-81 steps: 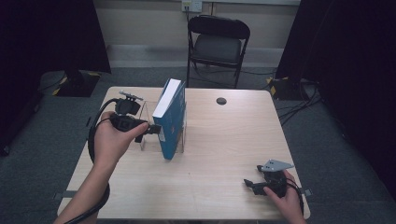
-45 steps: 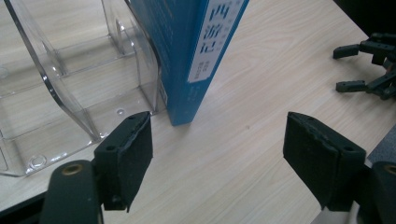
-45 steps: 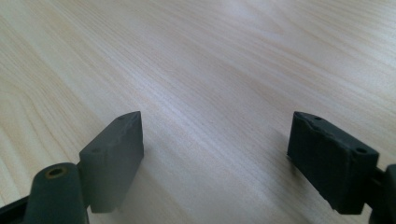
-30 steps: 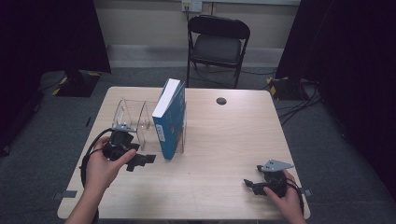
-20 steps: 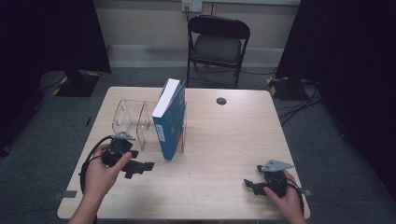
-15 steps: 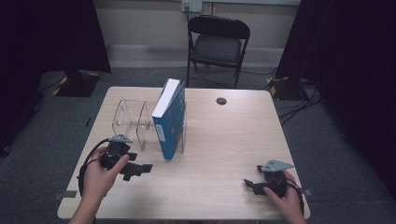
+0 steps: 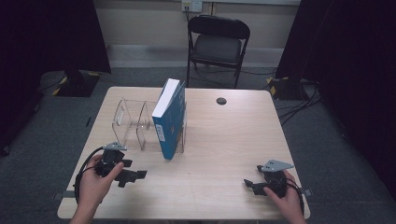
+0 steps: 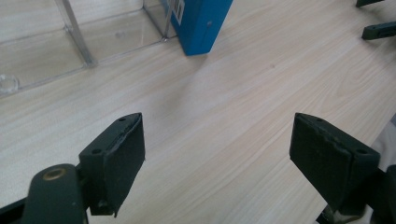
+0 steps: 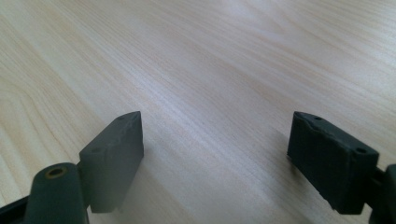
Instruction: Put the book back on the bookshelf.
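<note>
Left gripper [image 7: 133,175] now sits low over the near-left part of the table [image 7: 224,140], drawn back and down from where it worked at the blue book [image 7: 170,120] a few seconds ago. Its jaws stand wide apart with nothing between them; in the left gripper view only bare wood shows between the pads.

The book has not shifted since: it stands upright in the clear acrylic rack [image 7: 135,122], in the rightmost slot, top leaning slightly left, well apart from both grippers. My reading: the placing step is finished and the left hand is retiring to rest.

Rack's left slots are empty. The book's near corner [image 8: 198,28] juts past the rack's front edge, so a careless sweep forward of the left gripper could clip it.

Further right, a small dark round disc [image 7: 221,101] lies near the table's far edge, out of the way. A folding chair [image 7: 218,44] stands beyond the table.

Right gripper [image 7: 252,185] rests at the near-right corner, unmoved, jaws likewise wide and empty, over plain tabletop. Nothing lies between either gripper and the book.
</note>
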`<state>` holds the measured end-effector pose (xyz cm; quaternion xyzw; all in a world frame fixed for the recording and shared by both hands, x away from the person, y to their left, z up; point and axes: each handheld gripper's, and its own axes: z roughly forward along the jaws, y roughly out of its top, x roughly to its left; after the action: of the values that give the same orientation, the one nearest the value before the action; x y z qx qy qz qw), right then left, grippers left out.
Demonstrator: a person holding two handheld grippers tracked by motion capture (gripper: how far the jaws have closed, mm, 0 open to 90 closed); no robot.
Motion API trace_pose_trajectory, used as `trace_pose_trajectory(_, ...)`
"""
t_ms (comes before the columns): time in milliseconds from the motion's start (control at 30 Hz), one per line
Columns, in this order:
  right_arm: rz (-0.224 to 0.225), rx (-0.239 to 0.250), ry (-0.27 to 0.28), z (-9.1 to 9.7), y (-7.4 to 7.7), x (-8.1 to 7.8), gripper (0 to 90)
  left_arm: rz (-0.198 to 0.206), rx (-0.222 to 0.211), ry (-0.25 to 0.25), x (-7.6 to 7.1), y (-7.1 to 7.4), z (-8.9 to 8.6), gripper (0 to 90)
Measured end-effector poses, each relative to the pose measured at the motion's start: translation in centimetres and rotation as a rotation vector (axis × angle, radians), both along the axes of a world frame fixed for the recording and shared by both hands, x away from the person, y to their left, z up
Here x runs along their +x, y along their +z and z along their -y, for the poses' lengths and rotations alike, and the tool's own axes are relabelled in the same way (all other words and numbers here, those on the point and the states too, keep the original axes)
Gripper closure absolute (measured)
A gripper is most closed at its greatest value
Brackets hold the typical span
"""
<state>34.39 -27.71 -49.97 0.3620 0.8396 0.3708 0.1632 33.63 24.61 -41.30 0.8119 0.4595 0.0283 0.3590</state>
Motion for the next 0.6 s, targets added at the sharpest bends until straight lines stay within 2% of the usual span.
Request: trace_pose_trajectory(600,0.0,0.002,0.001,0.0,0.0,0.0,17.8,-0.034,0.011,0.032,-0.4,-3.2,-1.7,18.4)
